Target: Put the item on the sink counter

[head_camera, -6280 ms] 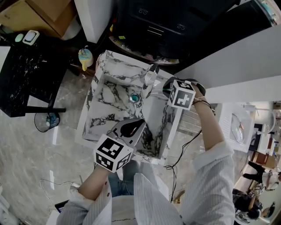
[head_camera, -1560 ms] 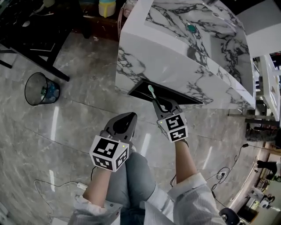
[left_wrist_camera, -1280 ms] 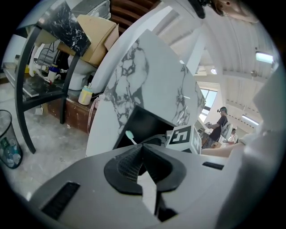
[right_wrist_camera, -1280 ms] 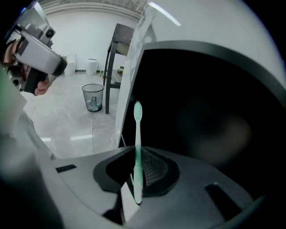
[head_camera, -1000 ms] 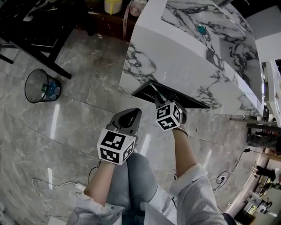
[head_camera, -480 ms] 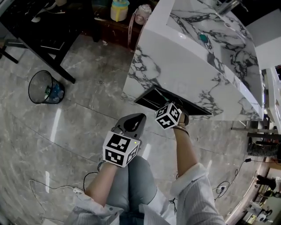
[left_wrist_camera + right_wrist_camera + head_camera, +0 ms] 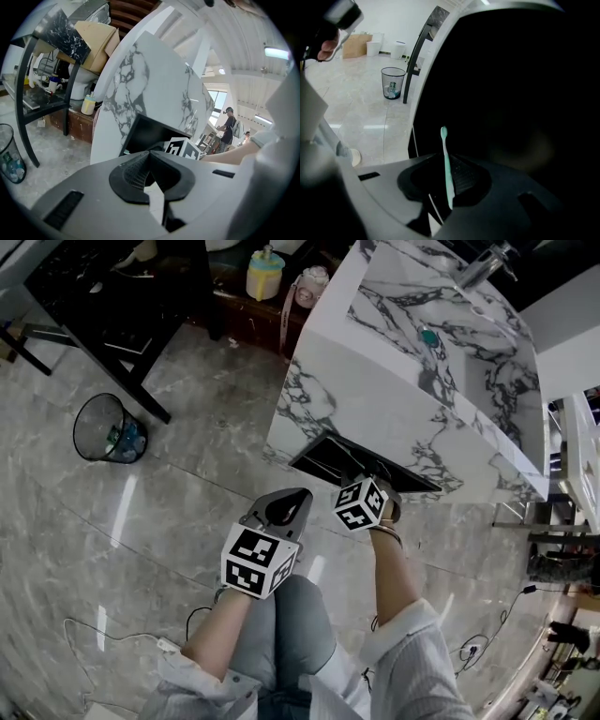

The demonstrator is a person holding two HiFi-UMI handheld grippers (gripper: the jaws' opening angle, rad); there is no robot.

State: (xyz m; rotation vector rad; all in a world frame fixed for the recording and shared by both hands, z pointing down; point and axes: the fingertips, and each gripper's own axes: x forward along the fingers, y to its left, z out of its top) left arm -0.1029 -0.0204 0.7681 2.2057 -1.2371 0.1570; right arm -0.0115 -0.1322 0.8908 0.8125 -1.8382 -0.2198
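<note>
toothbrush [image 7: 446, 161], pinched in the right gripper [image 7: 443, 180], pokes into the dark hole [image 7: 323, 454] under the sink [image 7: 394, 381]; bumping the edge could knock it loose. left gripper [image 7: 151, 161] is closed, empty.

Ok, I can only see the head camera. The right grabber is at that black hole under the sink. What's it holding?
Observer: The right gripper is shut on a mint-green toothbrush, with the brush end pointing into the opening.
Operator: What's inside the hole?
Observer: The right gripper view shows only darkness in there. I can't make anything out.
Operator: And the other grabber?
Observer: The left gripper has its fingers together, with nothing between them.
</note>
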